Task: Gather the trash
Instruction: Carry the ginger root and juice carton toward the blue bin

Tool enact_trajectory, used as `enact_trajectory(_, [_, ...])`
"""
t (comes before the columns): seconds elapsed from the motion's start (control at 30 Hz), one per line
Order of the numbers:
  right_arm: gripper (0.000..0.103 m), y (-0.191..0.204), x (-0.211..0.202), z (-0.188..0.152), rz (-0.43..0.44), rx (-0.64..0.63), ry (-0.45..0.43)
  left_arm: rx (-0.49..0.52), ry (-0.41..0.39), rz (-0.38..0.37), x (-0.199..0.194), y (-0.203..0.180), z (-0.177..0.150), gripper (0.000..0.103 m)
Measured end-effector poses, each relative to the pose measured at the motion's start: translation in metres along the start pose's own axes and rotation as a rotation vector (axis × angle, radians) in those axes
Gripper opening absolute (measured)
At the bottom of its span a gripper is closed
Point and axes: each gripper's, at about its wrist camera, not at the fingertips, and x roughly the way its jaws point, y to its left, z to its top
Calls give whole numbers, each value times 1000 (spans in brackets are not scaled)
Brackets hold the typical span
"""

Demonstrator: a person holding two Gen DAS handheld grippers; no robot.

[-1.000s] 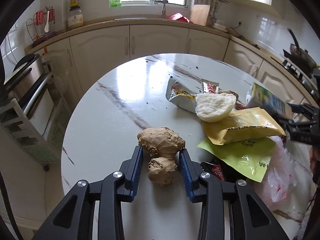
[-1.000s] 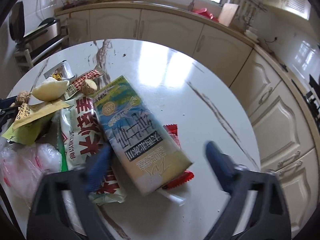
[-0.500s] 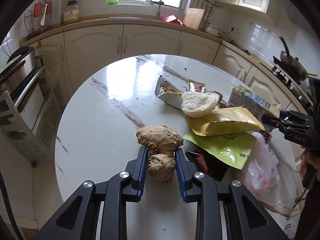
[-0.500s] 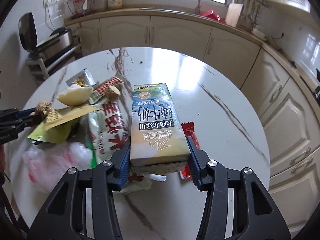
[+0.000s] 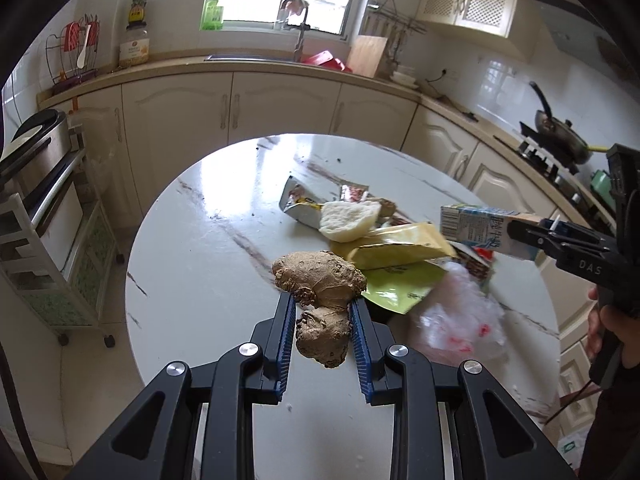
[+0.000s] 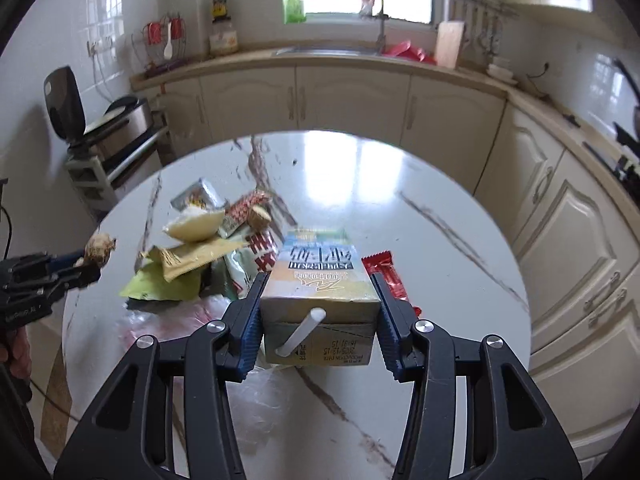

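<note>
Ginger root (image 5: 320,300) clamped at its lower lobe between the blue pads of the left gripper (image 5: 322,312), low in the middle of the left wrist view, raised off the round marble table (image 5: 208,248). Milk carton (image 6: 320,288) pinched across its width by the right gripper (image 6: 320,312), lower centre of the right wrist view, white straw (image 6: 302,330) sticking out of the near end toward the camera; carton off the tabletop. Same carton seen at the right edge of the left wrist view, held out over the pile. Red snack bar wrapper (image 6: 386,276) lying flat on the table just right of the carton. Left of the carton, a heap of rubbish: yellow packet (image 5: 400,244) on top of a green packet (image 5: 400,284), a white bun-like piece (image 5: 348,220) above them, a silver foil pouch (image 5: 298,204) further back, a crumpled clear plastic bag (image 5: 460,312) toward the near side. Beyond the table, cream cabinets (image 6: 352,96) under a counter, sink and window at the top; a person's hand (image 5: 612,332) on the right gripper's handle at the right edge.
</note>
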Motion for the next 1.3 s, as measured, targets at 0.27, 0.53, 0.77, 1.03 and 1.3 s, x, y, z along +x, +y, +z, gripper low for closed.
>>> enact_trajectory(0.27, [46, 19, -36, 9, -15, -4, -86, 10, -33, -23, -41, -5, -9, 24])
enact_trajectory(0.53, [46, 51, -68, 19, -7, -37, -138, 1, -72, -46, -83, -1, -18, 24])
enact_trajectory(0.77, [46, 112, -91, 31, 58, -118, -180, -44, -121, -28, -132, 27, -33, 24])
enact_trajectory(1.03, [46, 234, -87, 33, 221, -263, -186, -148, -152, 65, -200, 95, -96, 24])
enact_trajectory(1.3, [46, 369, -32, 10, 383, -393, -83, -357, -71, 214, -238, 200, -187, 24])
